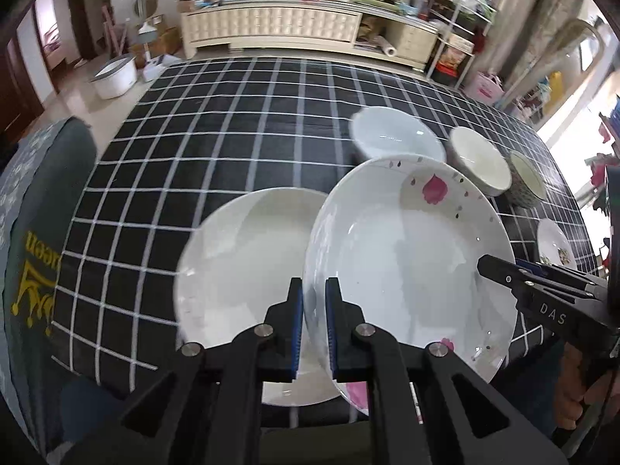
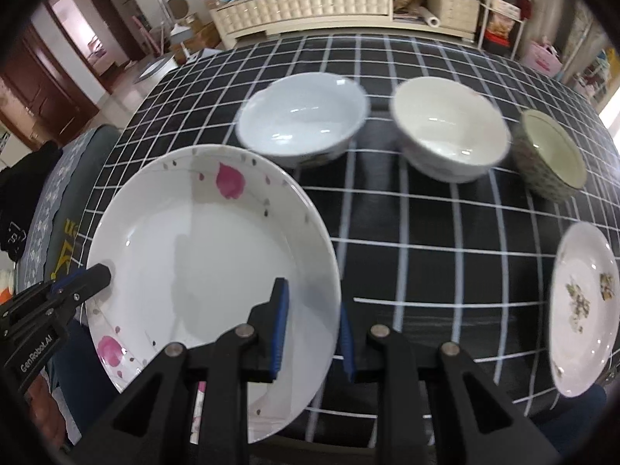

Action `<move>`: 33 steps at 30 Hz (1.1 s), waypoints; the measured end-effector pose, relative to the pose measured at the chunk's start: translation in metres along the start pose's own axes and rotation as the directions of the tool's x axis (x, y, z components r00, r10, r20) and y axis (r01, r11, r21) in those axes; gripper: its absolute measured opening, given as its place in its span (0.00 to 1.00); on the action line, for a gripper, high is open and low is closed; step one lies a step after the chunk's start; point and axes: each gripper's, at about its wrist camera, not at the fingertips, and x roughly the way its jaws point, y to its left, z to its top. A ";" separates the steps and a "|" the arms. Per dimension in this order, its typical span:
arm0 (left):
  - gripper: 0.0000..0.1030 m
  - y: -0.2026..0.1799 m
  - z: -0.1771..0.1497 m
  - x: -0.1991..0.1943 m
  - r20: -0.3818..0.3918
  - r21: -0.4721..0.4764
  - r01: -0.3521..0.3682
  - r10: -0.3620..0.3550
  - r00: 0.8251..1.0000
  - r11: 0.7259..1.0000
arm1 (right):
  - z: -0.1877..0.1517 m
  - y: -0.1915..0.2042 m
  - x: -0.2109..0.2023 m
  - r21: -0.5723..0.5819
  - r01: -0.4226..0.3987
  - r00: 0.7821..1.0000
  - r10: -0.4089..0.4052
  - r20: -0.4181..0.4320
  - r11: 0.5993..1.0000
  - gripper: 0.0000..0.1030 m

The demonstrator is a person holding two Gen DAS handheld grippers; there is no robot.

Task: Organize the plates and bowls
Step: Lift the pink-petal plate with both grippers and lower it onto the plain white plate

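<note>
A white plate with pink petals (image 1: 407, 255) (image 2: 201, 255) hangs tilted above the table, held from both sides. My left gripper (image 1: 314, 310) is shut on its left rim, and my right gripper (image 2: 314, 329) is shut on its right rim. Each view shows the other gripper's tip at the far rim: the right gripper (image 1: 490, 265) and the left gripper (image 2: 100, 274). A plain white plate (image 1: 240, 263) lies on the cloth below, partly hidden by the held plate. Behind stand a pale blue bowl (image 2: 302, 116), a cream bowl (image 2: 449, 128) and a green patterned bowl (image 2: 550, 151).
The table carries a black cloth with a white grid (image 1: 232, 116). A small flowered plate (image 2: 585, 310) lies near the right edge. A grey cushioned seat with yellow print (image 1: 38, 232) stands off the left side. A cluttered sideboard (image 1: 271, 23) lines the far wall.
</note>
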 end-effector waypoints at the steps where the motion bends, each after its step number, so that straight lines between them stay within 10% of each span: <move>1: 0.09 0.004 0.000 0.000 -0.001 -0.008 -0.005 0.005 1.000 1.000 | 0.001 0.007 0.003 -0.010 0.000 1.000 0.000 -0.005 1.000 0.27; 33: 0.09 0.089 -0.020 0.020 -0.051 -0.139 -0.059 0.052 0.997 0.989 | 0.012 0.070 0.049 -0.125 0.060 0.996 -0.068 -0.065 0.990 0.27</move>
